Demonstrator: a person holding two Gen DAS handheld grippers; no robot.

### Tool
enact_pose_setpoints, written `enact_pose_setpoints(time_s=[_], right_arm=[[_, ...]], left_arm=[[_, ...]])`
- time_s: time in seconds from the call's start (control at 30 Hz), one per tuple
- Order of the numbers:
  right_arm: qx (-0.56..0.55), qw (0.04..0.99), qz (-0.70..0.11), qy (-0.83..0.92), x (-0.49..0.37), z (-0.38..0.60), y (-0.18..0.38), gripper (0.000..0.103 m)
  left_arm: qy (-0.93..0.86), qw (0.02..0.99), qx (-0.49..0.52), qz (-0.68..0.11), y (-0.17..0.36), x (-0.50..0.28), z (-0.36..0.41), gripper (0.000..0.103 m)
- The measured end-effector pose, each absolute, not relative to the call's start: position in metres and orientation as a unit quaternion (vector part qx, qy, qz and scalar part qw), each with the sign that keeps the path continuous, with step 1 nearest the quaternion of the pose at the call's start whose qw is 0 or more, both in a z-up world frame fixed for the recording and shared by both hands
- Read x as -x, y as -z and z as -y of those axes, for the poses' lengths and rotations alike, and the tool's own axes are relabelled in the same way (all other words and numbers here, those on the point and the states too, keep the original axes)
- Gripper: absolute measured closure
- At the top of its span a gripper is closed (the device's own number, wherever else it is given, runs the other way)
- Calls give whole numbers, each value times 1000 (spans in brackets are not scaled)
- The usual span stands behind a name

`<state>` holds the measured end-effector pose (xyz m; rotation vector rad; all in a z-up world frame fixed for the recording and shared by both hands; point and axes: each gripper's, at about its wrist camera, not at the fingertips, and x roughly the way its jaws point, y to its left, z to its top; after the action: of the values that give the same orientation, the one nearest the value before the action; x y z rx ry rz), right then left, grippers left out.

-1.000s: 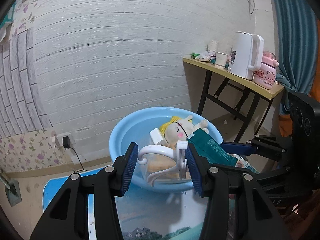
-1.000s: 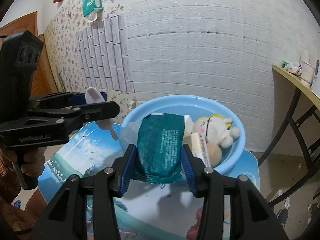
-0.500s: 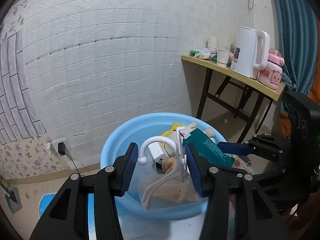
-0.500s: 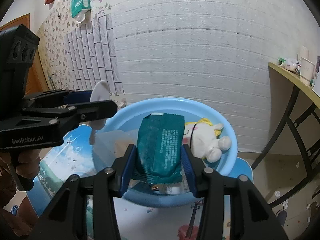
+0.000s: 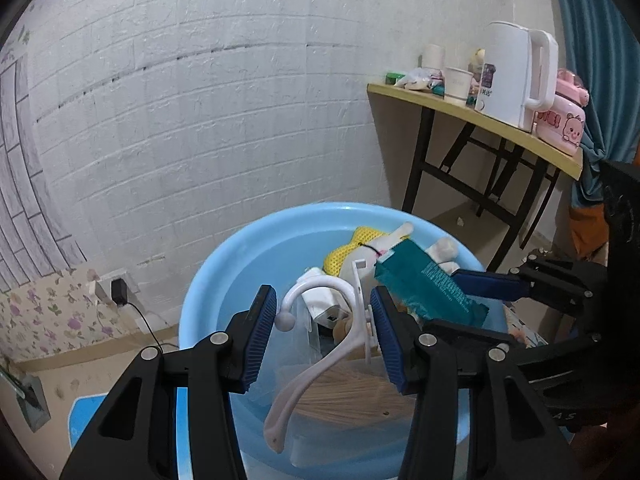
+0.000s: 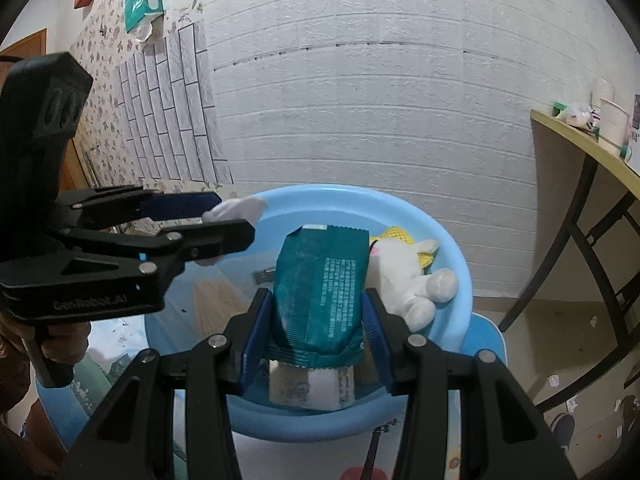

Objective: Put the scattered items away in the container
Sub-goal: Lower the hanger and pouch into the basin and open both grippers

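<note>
Crinkling teal snack packet point(image 6: 320, 300) w/ white print, over blue basin point(image 6: 460, 280)

The left gripper point(image 5: 322, 334) holds a white plastic hanger point(image 5: 316, 344) between its blue-padded jaws, over a light blue basin point(image 5: 208, 292). The hanger's hook curls toward the left pad; its arm slants down into the basin. The basin contains a white plush toy point(image 5: 384, 248), a yellow mesh item point(image 5: 352, 248), a white charger point(image 5: 324, 306) and a pack of wooden sticks point(image 5: 348, 396). At right, the right gripper point(image 5: 486, 280) grips a green packet point(image 5: 428, 288) above the basin rim. Behind, a worktop point(image 5: 500, 126) carries a white kettle point(image 5: 516, 76).
</note>
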<state>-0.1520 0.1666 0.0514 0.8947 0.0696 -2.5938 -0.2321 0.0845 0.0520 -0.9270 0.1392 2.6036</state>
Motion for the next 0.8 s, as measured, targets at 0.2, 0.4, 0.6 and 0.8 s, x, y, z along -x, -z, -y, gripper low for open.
enact_pose_setpoints(time_s=[0.2, 0.4, 0.6, 0.8], right_arm=[[-317, 198, -30, 927, 153, -164, -51, 58], [-315, 198, -35, 928, 152, -161, -51, 57], [-316, 199, -33, 927, 150, -159, -53, 56], [-317, 199, -35, 927, 147, -155, -56, 56]], left_arm=[[-920, 185, 341, -50, -40, 233, -85, 55], [-917, 189, 348, -50, -35, 233, -85, 51], [-918, 189, 346, -48, -37, 228, -84, 48], [-922, 180, 341, -44, -42, 220, -76, 44]])
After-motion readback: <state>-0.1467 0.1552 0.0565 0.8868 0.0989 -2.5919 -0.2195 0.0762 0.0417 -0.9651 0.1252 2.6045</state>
